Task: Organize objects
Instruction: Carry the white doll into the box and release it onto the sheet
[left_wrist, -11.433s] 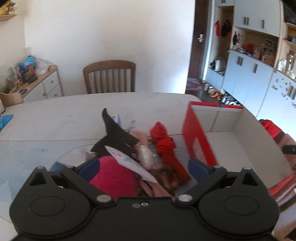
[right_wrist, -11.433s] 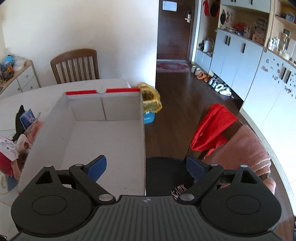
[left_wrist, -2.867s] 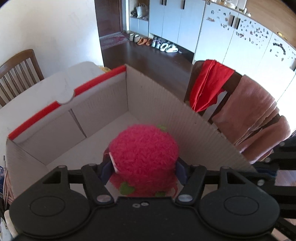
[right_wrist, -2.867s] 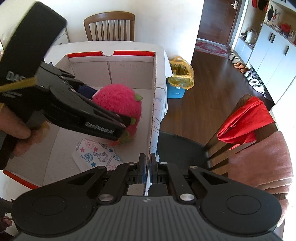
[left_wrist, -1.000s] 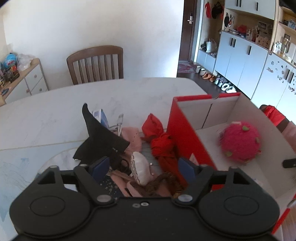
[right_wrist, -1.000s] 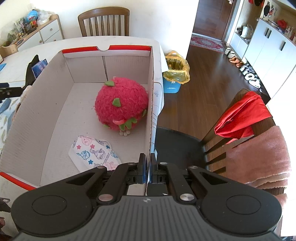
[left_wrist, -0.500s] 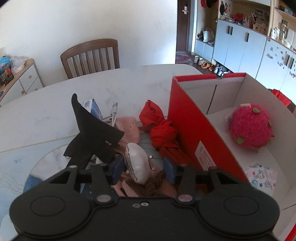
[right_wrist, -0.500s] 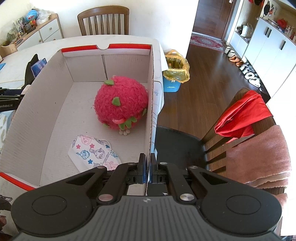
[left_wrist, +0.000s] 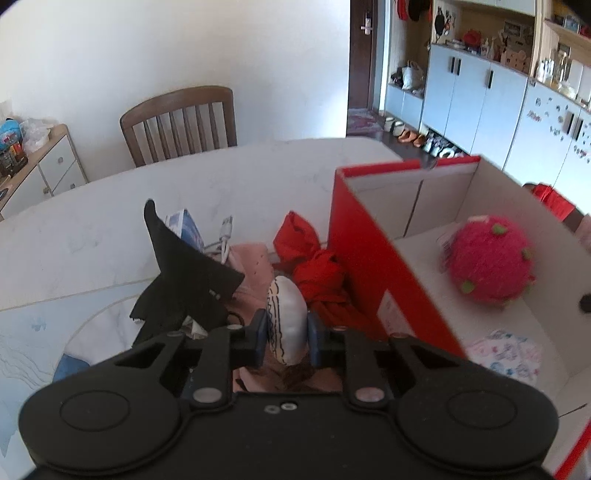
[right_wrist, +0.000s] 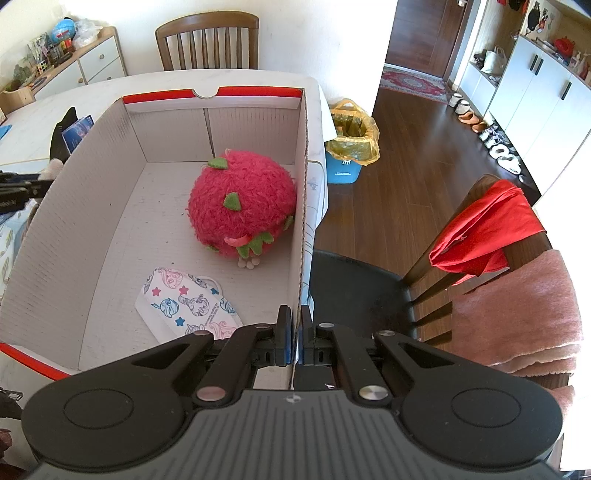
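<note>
Fingers (left_wrist: 258, 332) of left gripper (left_wrist: 284, 334) clamped on white pouch (left_wrist: 286, 317), long axis upright, black line print unreadable; right gripper (right_wrist: 293, 341) pinching box (right_wrist: 303, 221) wall, pink plush (right_wrist: 242, 203) ahead inside

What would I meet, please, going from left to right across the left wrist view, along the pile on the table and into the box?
black cloth → white pouch shut in the left gripper → red cloth → red box wall → pink plush ball
</note>
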